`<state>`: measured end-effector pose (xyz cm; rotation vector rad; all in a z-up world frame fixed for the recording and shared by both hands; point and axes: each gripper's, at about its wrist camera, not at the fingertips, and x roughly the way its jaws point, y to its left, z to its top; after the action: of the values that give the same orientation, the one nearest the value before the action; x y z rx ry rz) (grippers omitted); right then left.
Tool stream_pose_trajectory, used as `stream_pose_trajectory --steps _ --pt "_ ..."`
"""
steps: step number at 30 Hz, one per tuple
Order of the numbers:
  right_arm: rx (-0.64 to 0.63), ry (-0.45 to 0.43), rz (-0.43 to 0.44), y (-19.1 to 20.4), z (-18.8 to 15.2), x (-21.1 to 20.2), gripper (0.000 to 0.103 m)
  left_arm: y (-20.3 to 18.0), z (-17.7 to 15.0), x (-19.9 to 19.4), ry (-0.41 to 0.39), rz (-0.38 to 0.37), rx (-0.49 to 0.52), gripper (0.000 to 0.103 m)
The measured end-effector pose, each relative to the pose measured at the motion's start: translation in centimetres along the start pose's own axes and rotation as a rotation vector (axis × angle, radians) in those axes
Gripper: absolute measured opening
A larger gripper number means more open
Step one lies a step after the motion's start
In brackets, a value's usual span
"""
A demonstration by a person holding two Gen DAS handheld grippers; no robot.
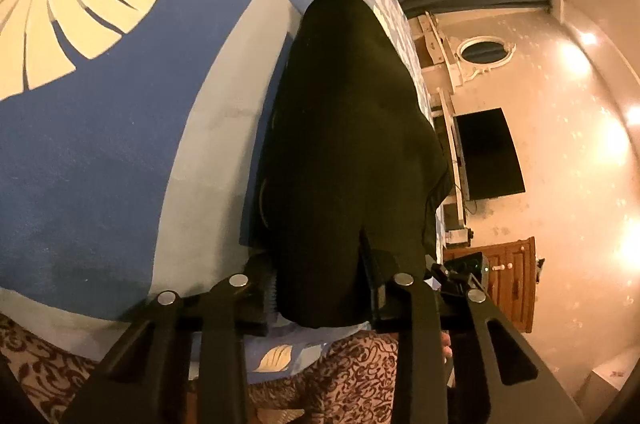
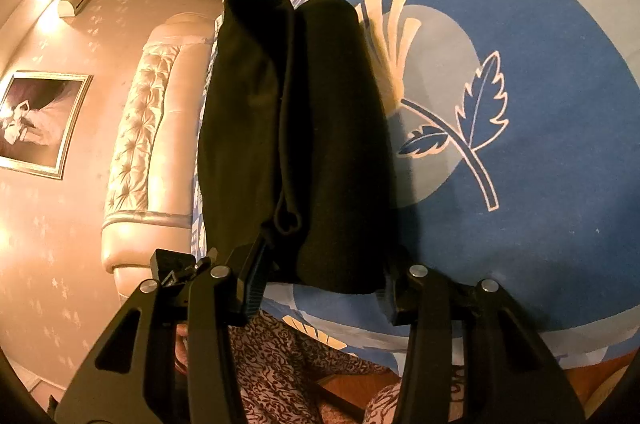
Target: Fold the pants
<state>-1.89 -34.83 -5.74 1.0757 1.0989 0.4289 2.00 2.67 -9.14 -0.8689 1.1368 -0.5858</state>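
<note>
The black pants (image 1: 344,151) lie folded lengthwise on the blue and grey bedspread (image 1: 120,143), stretching away from me. My left gripper (image 1: 320,292) has its fingers set wide apart around the near end of the pants, and the cloth fills the gap between them. In the right wrist view the pants (image 2: 296,127) show as two long black rolls side by side. My right gripper (image 2: 320,288) also stands wide around the near end, with cloth between the fingers. Whether either jaw presses the cloth is hidden.
The bedspread (image 2: 520,183) has leaf and shell prints. A padded headboard (image 2: 148,127), a framed picture (image 2: 40,119), a wall television (image 1: 488,155) and a wooden cabinet (image 1: 508,284) stand around the bed. My patterned clothing (image 2: 288,364) is at the near edge.
</note>
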Motion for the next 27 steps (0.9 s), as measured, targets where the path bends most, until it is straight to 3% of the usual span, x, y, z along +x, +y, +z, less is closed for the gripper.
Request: stream_pose_trajectory --steps 14,16,19,21,23,27 --pt "-0.030 0.017 0.014 0.5 0.5 0.2 0.039 -0.2 -0.4 -0.4 -0.025 0.014 0.016 0.032" --pt "-0.028 0.019 0.019 0.3 0.5 0.2 0.042 0.3 -0.2 -0.5 -0.011 0.006 0.005 0.039" --pt "-0.045 0.030 0.026 0.5 0.5 0.1 0.054 1.2 0.1 -0.8 -0.004 -0.030 -0.032 0.060" --pt "-0.049 0.030 0.046 1.0 0.4 -0.2 0.070 1.1 0.4 -1.4 -0.008 -0.071 -0.040 0.080" --pt "-0.079 0.026 0.028 1.5 0.8 -0.9 0.076 0.5 0.7 -2.3 -0.025 -0.057 -0.006 0.085" --pt "-0.139 -0.027 -0.028 2.3 1.7 -2.6 0.087 -0.4 2.1 -4.8 -0.063 -0.046 0.105 0.086"
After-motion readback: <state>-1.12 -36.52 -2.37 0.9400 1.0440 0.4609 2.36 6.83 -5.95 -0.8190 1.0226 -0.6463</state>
